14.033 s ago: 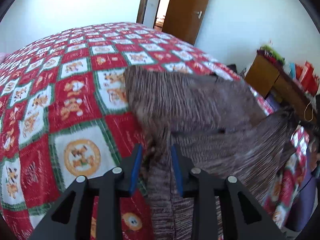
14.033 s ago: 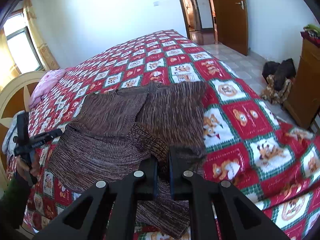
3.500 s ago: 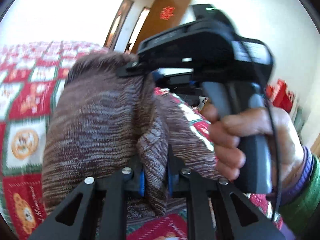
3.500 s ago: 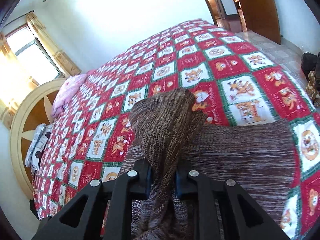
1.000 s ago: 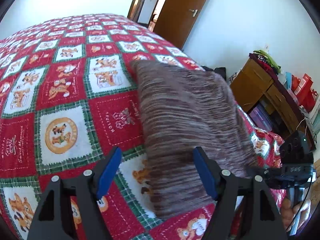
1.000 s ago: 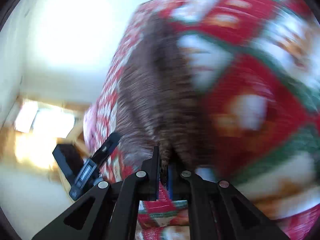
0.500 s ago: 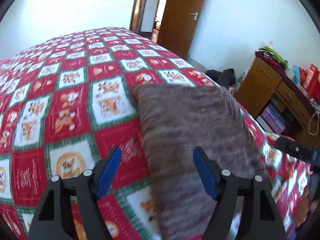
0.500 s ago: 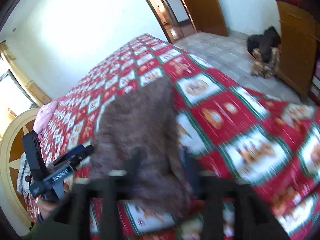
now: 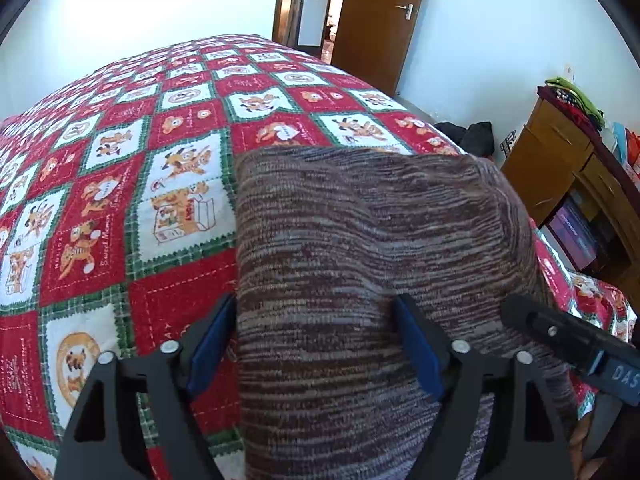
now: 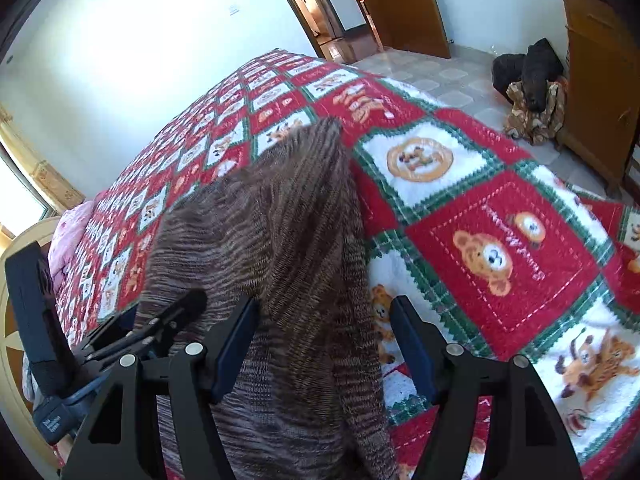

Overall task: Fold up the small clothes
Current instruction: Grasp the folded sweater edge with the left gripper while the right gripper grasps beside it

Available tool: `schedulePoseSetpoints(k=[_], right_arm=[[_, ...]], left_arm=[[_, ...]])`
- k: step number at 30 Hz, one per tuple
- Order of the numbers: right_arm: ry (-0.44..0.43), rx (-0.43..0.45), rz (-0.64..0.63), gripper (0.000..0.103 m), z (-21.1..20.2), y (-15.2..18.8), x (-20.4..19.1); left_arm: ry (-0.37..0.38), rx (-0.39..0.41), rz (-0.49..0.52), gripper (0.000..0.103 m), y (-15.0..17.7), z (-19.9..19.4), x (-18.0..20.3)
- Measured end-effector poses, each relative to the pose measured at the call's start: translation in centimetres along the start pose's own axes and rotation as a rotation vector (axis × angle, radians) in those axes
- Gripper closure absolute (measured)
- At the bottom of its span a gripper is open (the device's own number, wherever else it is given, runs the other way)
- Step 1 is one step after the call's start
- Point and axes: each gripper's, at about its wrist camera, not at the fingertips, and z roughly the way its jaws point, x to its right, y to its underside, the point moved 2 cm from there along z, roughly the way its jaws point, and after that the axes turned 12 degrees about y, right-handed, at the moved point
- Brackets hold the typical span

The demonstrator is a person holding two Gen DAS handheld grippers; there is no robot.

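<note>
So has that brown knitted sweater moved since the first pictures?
Yes. The brown knitted sweater lay spread wide across the patchwork bedspread; now it is a narrow folded bundle near the bed's edge, with both grippers' jaws open.

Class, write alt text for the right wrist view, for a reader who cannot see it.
A folded brown knit sweater lies on a red, white and green bear-print bedspread, with the right gripper open above its near end, its jaws having just opened. The left gripper shows at lower left; a wooden door and cabinet stand behind.
</note>
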Motion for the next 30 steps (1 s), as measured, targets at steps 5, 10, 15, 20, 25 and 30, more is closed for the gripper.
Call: schedulePoseSetpoints(k=[5, 10, 15, 20, 25, 30], right_arm=[[0.006, 0.010, -0.025, 0.033, 0.6, -0.6, -1.0], [0.020, 0.019, -0.037, 0.033, 1.3, -0.7, -1.9], [0.040, 0.035, -0.049, 0.038, 1.3, -0.6, -2.3], [0.008, 0.020, -0.065, 0.054, 1.8, -0.5, -2.6], [-0.004, 0.015, -0.056, 0.053, 1.9, -0.5, -2.6], [0.018, 0.016, -0.078, 0.053, 2.0, -0.5, -3.0]], left_arm=[[0.023, 0.001, -0.039, 0.011, -0.1, 0.6, -0.5], [0.027, 0.003, -0.021, 0.011, -0.1, 1.0, -0.2], [0.033, -0.012, -0.016, 0.009, -0.1, 1.3, -0.2], [0.039, -0.003, -0.001, 0.017, -0.1, 1.4, 0.1], [0.066, 0.020, 0.023, 0.034, 0.1, 1.1, 0.5], [0.076, 0.041, 0.028, 0.052, 0.1, 0.8, 0.6]])
